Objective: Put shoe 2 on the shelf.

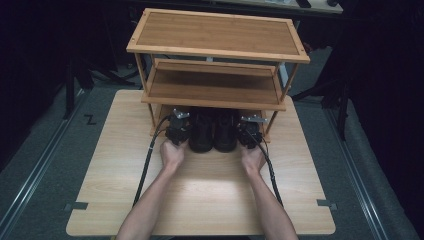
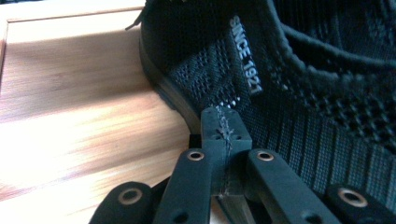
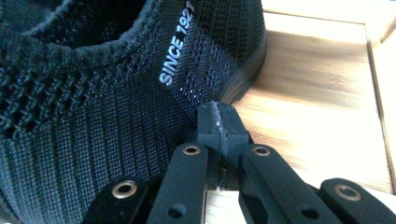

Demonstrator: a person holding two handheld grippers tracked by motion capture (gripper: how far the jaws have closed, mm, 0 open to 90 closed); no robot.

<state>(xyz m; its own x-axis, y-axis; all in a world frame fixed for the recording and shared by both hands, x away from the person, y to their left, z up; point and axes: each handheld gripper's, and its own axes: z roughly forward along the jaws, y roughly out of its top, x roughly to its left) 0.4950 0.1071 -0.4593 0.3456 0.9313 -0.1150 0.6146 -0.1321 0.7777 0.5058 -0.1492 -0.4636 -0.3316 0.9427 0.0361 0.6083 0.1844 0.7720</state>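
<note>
Pair of black knit shoes standing side by side at centre frame in the high view, heels toward the bottom of the picture, toes tucked under the lowest tier of a three-tier bamboo shoe rack (image 1: 215,35) at the far end of a pale wooden desk (image 1: 200,200). Left shoe (image 1: 201,131) and right shoe (image 1: 226,131) touching or nearly touching each other.

Risks from here, as a judgement: with both claws shut and merely pressing from outside, no real hold on either shoe; a forward push likely to let a tip slide off the soft mesh, or to twist one shoe so its toe catches on a rack post. Uneven pressure between the two hands apt to skew the pair instead of sending it straight in. Too hard a shove liable to shift the rack itself on the desk.

Left claw (image 2: 225,122) fully closed, nothing between the pads, tip resting against the outer heel side of the left shoe, just below the white lettering "SINCE 1921". Right claw (image 3: 218,122) likewise fully closed and empty, tip against the outer heel side of the right shoe near the same lettering. Hands flanking the pair, one at each side.
</note>
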